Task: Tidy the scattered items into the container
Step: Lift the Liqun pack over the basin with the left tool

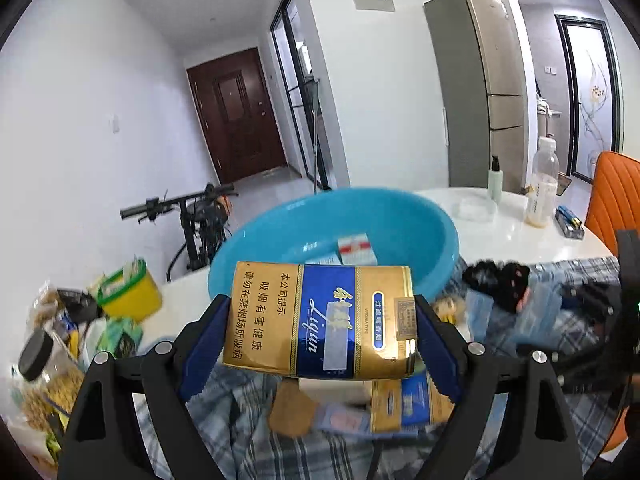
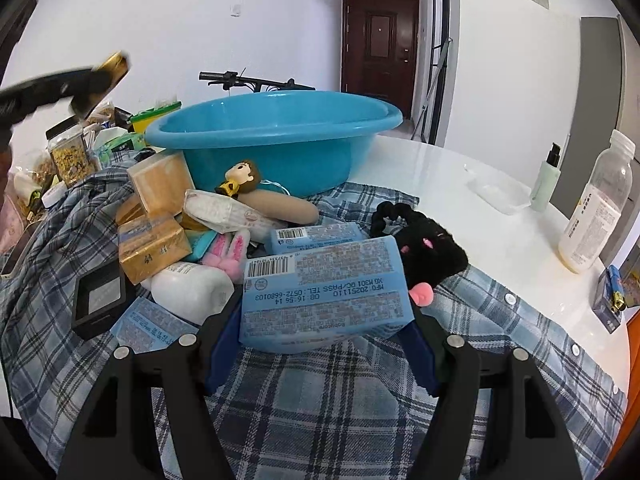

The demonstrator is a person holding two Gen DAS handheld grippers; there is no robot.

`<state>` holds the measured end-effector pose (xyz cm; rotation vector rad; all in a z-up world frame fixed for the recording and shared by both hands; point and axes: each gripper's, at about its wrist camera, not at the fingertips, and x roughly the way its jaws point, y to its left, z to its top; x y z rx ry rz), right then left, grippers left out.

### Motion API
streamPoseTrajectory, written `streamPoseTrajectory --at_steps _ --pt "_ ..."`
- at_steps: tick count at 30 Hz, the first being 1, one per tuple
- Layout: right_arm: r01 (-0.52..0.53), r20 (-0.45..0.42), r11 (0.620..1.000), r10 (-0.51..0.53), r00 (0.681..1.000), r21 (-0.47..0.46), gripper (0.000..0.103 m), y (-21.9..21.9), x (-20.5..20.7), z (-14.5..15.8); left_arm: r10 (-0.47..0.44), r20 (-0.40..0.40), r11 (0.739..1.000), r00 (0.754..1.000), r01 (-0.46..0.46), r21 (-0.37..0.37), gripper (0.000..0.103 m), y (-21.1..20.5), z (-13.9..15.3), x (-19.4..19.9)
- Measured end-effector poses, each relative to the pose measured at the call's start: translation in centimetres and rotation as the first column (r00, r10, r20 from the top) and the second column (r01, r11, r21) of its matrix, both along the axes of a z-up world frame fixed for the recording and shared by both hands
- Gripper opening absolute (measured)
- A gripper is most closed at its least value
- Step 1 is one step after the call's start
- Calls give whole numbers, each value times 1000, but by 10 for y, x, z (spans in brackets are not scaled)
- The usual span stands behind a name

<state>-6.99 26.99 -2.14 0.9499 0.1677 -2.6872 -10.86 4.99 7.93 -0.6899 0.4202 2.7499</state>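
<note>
Progress check, early stage. Blue basin (image 1: 400,216) sits at 12 o'clock from the left gripper (image 1: 320,320), on the white surface (image 1: 500,236); inside it only a red-and-white box (image 1: 357,249) and one more small pack show, so most items remain outside.

Left fingers (image 1: 208,340) clamp a gold-and-blue cigarette carton (image 1: 320,320) by its short ends, raised just short of the basin rim. Judgement: the drop into the basin comes next.

Right gripper (image 2: 326,320) holds a light-blue wipes pack (image 2: 324,292) between its fingers, low over the plaid cloth (image 2: 320,400), basin at 12 o'clock.

Left to tidy, from the right wrist view: gold cartons (image 2: 154,248) at 10 o'clock, doll (image 2: 256,188), white bottle (image 2: 188,288), further blue packs (image 2: 316,236), black plush (image 2: 424,252) at 1 o'clock, black case (image 2: 100,300) at 9 o'clock.
</note>
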Motion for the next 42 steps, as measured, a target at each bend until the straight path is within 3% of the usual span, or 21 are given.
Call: streamPoseTrajectory --at_steps 9,15,19,26,42 --pt "-11 -1 1000 11 1000 2 70 -1 1 0 65 -11 998 998 -65 26 89 11 10 -52" --pt "-7 4 1000 7 1000 6 70 -1 0 -1 142 5 984 990 -142 108 89 -5 8 -81" --pt "-9 3 1000 9 1000 15 70 -3 1 -1 176 4 979 984 -175 103 89 -12 -1 -90" --pt "8 8 1000 -8 1000 26 70 -3 -1 -2 149 31 973 988 -152 176 89 -23 -17 -99" --pt "31 -2 998 -31 1000 53 70 -5 0 -2 129 47 970 991 -136 200 89 -20 -31 -102"
